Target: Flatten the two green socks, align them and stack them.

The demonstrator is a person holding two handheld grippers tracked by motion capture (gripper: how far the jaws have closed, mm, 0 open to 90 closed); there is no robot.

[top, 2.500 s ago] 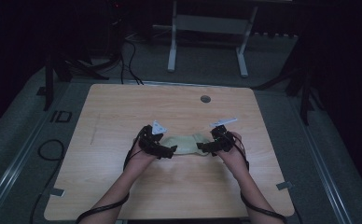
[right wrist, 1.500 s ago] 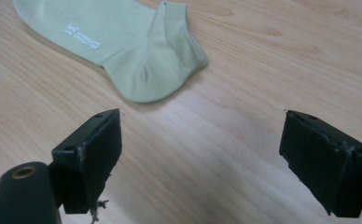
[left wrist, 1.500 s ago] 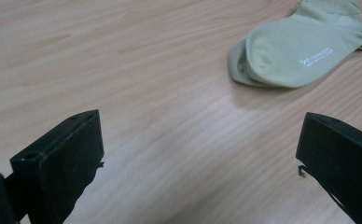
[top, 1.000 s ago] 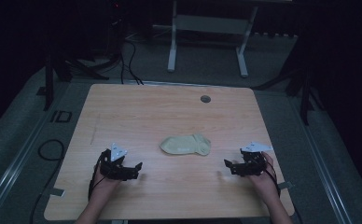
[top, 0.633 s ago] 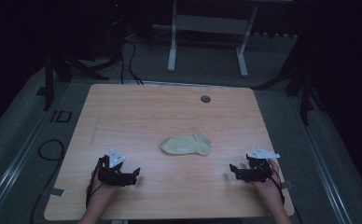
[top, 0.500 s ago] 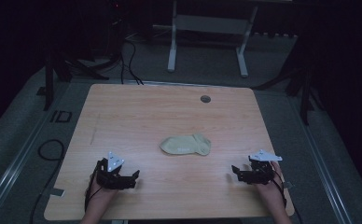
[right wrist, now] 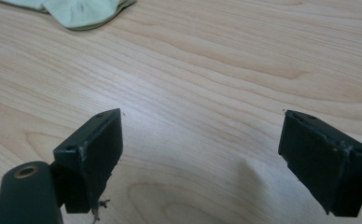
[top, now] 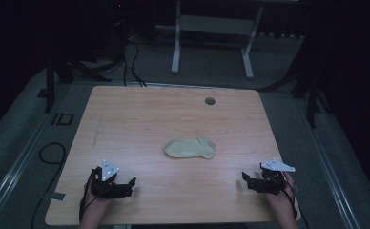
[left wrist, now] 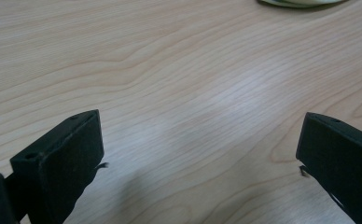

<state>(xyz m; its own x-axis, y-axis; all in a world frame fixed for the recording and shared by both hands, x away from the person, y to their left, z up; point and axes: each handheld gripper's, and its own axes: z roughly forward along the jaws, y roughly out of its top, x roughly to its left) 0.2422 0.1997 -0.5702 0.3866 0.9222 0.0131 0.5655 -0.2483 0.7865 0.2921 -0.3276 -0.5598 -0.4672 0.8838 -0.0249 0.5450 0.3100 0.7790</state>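
A pale yellow-green sock (top: 190,148) lies flat near the middle of the wooden table (top: 140,119). My left gripper (top: 124,186) rests by the front left edge, open, with bare wood between its jaws (left wrist: 198,154). My right gripper (top: 248,182) sits near the front right edge, also open and holding nothing (right wrist: 200,154). Both are well apart from the sock. The sock's edge (left wrist: 300,3) peeks in at the top of the left gripper view. Its cuff end (right wrist: 76,11) lies at the top left of the right gripper view.
A round grey grommet (top: 210,101) is set in the table near its far edge. Beyond the table stand a white metal frame (top: 211,28) and cables (top: 130,52) on the dark floor. A cable loop (top: 49,152) lies at the left.
Both grippers let go of the sock at the table's middle and drew back to the front corners. The sock stays flat where it was left.
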